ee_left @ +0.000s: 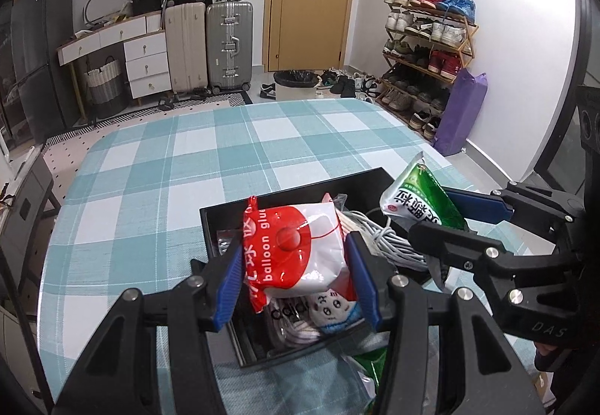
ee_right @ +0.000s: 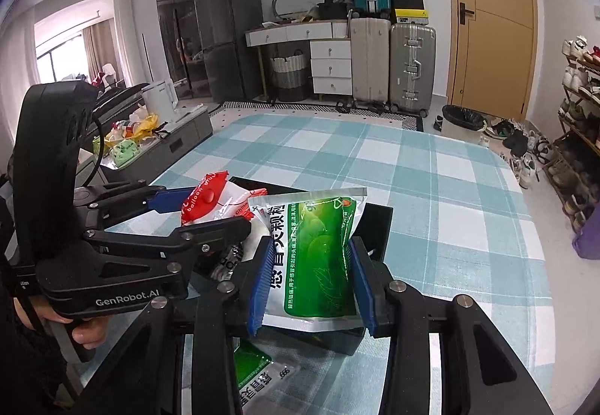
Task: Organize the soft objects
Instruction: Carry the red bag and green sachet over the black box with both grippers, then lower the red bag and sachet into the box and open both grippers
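My left gripper is shut on a red and white balloon glue packet and holds it above a black box on the checked tablecloth. My right gripper is shut on a green and white medicine pouch, also over the box. The pouch shows in the left wrist view, and the red packet in the right wrist view. The box holds a coiled grey cable, a small cartoon pouch and a bag with black lettering.
Another green pouch lies on the table in front of the box. The teal checked tablecloth stretches beyond the box. Suitcases, a shoe rack and a bin stand on the floor behind.
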{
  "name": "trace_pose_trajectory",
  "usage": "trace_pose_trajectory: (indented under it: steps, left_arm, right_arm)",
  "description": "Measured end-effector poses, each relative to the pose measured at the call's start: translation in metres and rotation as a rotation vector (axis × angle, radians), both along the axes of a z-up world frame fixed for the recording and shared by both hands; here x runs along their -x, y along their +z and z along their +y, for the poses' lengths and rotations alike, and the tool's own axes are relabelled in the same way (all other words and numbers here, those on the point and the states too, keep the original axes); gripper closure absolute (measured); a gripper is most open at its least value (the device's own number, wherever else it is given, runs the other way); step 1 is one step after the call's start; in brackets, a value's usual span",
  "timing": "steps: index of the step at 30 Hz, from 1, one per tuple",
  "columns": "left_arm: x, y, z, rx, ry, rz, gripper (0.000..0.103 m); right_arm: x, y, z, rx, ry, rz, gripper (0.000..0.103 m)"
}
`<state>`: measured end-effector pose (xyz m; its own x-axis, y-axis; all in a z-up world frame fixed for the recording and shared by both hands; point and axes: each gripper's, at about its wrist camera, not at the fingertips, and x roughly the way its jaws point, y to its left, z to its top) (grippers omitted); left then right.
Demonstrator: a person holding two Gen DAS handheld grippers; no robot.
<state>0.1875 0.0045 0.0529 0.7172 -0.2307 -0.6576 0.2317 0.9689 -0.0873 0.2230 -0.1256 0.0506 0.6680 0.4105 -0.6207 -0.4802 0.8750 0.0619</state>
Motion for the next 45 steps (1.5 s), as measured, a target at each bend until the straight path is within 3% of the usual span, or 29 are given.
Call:
trace_pose_trajectory:
  steps: [16,29,32,35,37,40,42,45]
  left_arm:
    - [-0.021,-0.019,-0.006,-0.015,-0.004,0.034,0.051]
    - [-0.028,-0.025,-0.003,-0.013,0.004,0.047,0.049]
    - [-0.029,-0.026,-0.001,-0.005,0.004,0.052,0.046]
    - [-0.028,-0.024,-0.001,-0.005,0.003,0.063,0.041]
    - [-0.025,-0.021,-0.002,-0.017,0.003,0.055,0.035]
    - [-0.018,-0.017,0.000,-0.015,0.000,0.046,0.031]
    - [-0.013,-0.013,0.001,-0.011,0.004,0.028,0.015]
    - [-0.002,-0.006,0.002,-0.006,-0.004,-0.001,0.008]
  right_arm:
    - [-0.030,-0.025,0.003,0.022,0.000,0.046,0.063]
    - [-0.036,-0.029,0.007,0.063,0.004,0.027,0.063]
    - [-0.034,-0.027,0.007,0.075,0.006,0.013,0.058]
    - [-0.026,-0.023,0.006,0.085,0.023,-0.017,0.045]
    - [-0.020,-0.019,0.004,0.097,0.014,-0.043,0.030]
    - [-0.012,-0.014,-0.004,0.082,0.001,-0.053,0.020]
    - [-0.007,-0.012,-0.009,0.078,-0.015,-0.057,0.014]
    - [0.003,-0.010,-0.018,0.053,-0.035,-0.055,0.004]
